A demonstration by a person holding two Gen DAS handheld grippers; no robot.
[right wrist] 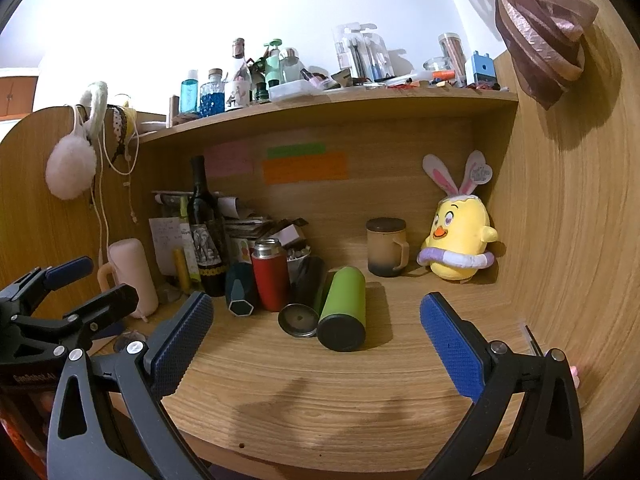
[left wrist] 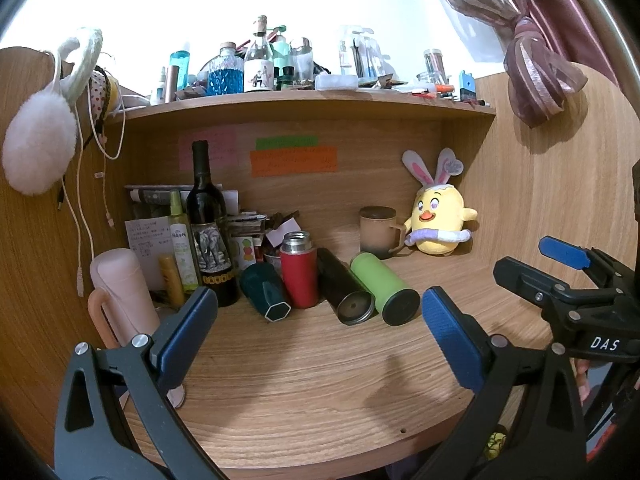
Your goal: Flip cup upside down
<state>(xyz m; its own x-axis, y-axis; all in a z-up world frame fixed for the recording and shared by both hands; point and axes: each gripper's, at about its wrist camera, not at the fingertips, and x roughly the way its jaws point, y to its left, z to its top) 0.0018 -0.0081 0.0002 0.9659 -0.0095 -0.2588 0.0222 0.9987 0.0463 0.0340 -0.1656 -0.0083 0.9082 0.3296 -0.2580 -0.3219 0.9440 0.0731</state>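
Several cups sit mid-desk. A green cup (left wrist: 382,290) (right wrist: 344,306) lies on its side, dark base toward me. A black cup (left wrist: 344,292) (right wrist: 306,300) lies beside it on its left. A dark teal cup (left wrist: 265,291) (right wrist: 239,292) lies tipped. A red flask (left wrist: 298,270) (right wrist: 271,274) stands upright. A beige mug (left wrist: 378,232) (right wrist: 387,246) stands further back. My left gripper (left wrist: 320,320) is open and empty, short of the cups. My right gripper (right wrist: 316,328) is open and empty; it also shows in the left wrist view (left wrist: 536,264).
A wine bottle (left wrist: 208,224), a pink bottle (left wrist: 122,296) and papers crowd the left. A yellow chick toy (left wrist: 438,220) sits at the back right. A cluttered shelf (left wrist: 320,98) runs overhead. The wooden desk (left wrist: 320,392) has side walls left and right.
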